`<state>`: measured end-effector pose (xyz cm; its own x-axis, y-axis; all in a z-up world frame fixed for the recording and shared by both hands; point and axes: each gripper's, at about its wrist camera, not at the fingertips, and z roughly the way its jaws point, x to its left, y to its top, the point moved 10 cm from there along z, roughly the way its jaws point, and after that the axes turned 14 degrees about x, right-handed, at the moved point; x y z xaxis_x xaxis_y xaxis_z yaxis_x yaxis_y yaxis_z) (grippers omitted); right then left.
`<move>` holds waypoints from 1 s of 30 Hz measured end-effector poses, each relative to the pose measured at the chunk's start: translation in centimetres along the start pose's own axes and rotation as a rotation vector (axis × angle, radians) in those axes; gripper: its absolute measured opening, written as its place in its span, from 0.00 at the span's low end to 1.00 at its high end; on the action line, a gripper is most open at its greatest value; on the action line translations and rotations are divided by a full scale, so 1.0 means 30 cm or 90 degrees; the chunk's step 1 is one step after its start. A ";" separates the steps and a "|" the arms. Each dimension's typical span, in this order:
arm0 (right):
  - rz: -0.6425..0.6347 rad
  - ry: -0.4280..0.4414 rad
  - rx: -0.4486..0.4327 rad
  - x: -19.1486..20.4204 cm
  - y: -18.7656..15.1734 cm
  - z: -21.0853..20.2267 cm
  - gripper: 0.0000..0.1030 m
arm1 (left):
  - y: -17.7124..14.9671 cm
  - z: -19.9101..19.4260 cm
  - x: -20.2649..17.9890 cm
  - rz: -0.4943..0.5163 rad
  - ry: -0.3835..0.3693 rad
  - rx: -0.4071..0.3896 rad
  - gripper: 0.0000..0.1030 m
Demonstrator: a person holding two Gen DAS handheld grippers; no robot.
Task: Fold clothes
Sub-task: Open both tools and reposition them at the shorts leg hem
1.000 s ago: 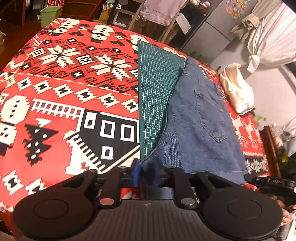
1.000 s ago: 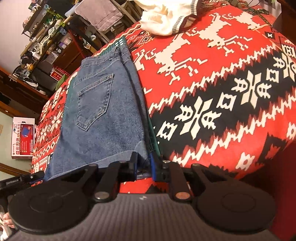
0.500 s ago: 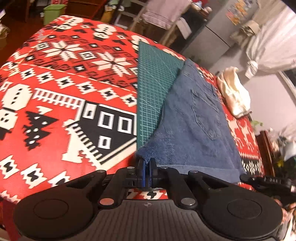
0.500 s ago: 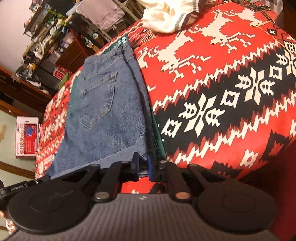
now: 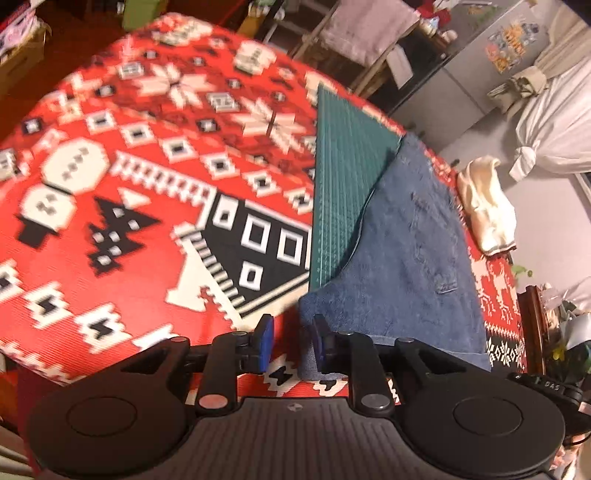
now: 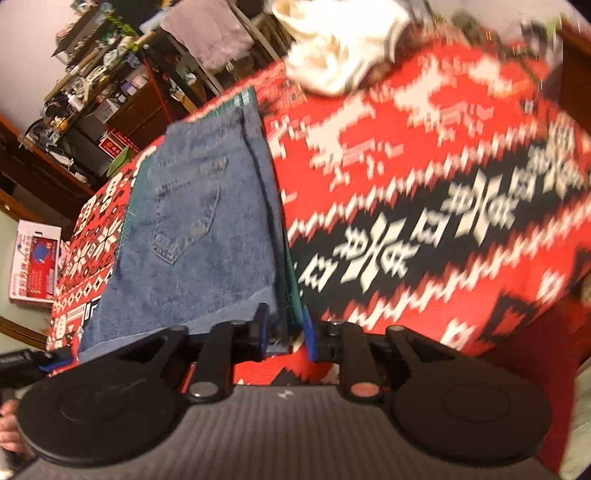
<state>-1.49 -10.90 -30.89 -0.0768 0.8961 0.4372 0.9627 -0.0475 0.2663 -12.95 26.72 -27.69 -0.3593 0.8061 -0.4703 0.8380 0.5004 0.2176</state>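
Folded blue denim shorts (image 5: 406,258) lie back pocket up on a green cutting mat (image 5: 340,166), over a red patterned tablecloth (image 5: 110,184). My left gripper (image 5: 293,341) is open at the shorts' near left corner. The denim edge touches its right finger (image 5: 320,339), and only tablecloth shows between the pads. In the right wrist view the shorts (image 6: 199,240) run away from me. My right gripper (image 6: 285,332) is open around their near right hem corner and the mat's edge (image 6: 293,280).
A cream garment (image 5: 487,210) lies bunched at the far end of the table, also visible as a cream garment (image 6: 325,70) in the right wrist view. Shelves, a drying rack with a grey towel (image 6: 210,33) and a white box (image 6: 33,273) stand beyond the table.
Half a second ago my left gripper was pinched on the denim corner; its jaws now stand apart and the corner lies free. My right gripper's jaws have widened too.
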 end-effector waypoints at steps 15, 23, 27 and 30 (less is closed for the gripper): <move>-0.228 -0.128 -0.066 0.311 0.026 0.052 0.85 | -0.032 0.147 -0.435 0.299 0.135 -0.081 0.80; -0.261 -0.201 -0.043 0.280 -0.015 0.230 1.00 | -0.045 0.336 -0.381 0.323 0.238 -0.035 0.88; -0.225 -0.181 -0.042 0.253 -0.017 0.240 1.00 | -0.034 0.352 -0.365 0.300 0.239 -0.043 1.00; -0.229 -0.179 -0.052 0.247 -0.024 0.238 1.00 | -0.028 0.360 -0.369 0.302 0.240 -0.059 1.00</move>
<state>-0.91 -1.07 -33.98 -0.3173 0.9466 0.0578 0.8638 0.2634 0.4295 -5.25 13.97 -31.90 -0.0900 0.9955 0.0282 0.9094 0.0706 0.4099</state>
